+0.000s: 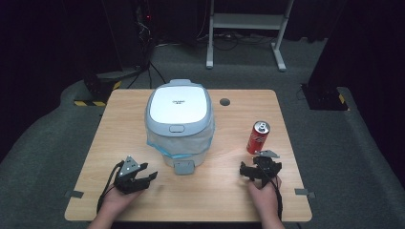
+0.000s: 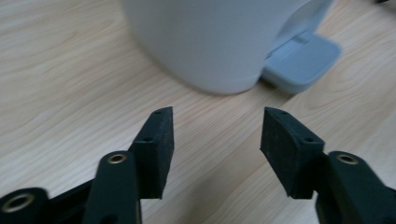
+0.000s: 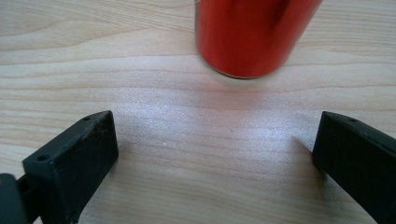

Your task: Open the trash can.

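Observation:
A white and pale-blue rice cooker (image 1: 179, 121) stands in the middle of the wooden table (image 1: 119, 129), lid down, with a grey tab (image 1: 184, 167) at its front base. A red drink can (image 1: 258, 137) stands upright to its right. My left gripper (image 1: 150, 175) rests on the table at the front left, open and empty, pointing at the cooker's lower wall (image 2: 205, 42) and the grey tab (image 2: 303, 60). My right gripper (image 1: 252, 171) sits just in front of the can (image 3: 252, 35), jaws wide open, nothing between them.
A round cable hole (image 1: 224, 101) lies in the tabletop behind the can. Tape pieces mark the front corners (image 1: 74, 194). Beyond the table are a white desk frame (image 1: 246, 28), cables and dark stands on grey carpet.

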`<act>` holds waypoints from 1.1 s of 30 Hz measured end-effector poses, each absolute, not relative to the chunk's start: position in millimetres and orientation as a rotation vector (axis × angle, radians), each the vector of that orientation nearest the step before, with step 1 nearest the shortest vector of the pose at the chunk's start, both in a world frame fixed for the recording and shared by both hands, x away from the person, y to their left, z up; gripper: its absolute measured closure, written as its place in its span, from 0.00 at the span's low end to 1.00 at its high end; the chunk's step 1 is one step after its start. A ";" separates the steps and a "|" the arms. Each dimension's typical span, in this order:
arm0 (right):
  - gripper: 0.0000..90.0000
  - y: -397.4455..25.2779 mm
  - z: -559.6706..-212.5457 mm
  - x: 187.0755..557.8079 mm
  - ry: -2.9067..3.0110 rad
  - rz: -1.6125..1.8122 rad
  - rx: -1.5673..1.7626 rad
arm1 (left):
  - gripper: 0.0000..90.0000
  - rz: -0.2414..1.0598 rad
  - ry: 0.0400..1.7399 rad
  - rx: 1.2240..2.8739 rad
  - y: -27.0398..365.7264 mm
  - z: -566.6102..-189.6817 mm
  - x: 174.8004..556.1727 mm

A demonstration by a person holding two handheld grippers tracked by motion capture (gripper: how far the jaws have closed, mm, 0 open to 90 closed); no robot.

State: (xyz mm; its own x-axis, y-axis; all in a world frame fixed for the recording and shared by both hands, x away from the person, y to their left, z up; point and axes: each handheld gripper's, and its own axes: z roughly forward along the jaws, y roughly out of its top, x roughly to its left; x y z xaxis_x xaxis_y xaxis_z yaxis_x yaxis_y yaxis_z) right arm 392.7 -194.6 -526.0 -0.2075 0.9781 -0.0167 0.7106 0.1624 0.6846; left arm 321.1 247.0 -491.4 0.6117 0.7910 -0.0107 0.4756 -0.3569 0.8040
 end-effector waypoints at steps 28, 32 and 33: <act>0.00 -193.6 -526.0 392.4 2.011 0.781 1.571 | 0.74 0.478 0.855 1.973 168.2 -495.7 337.3; 0.00 -193.3 -526.0 392.3 2.012 0.782 1.572 | 0.70 0.515 0.847 2.007 161.6 -500.8 338.9; 0.00 -193.2 -526.0 392.3 2.013 0.782 1.571 | 0.69 0.520 0.849 2.013 160.3 -502.2 339.0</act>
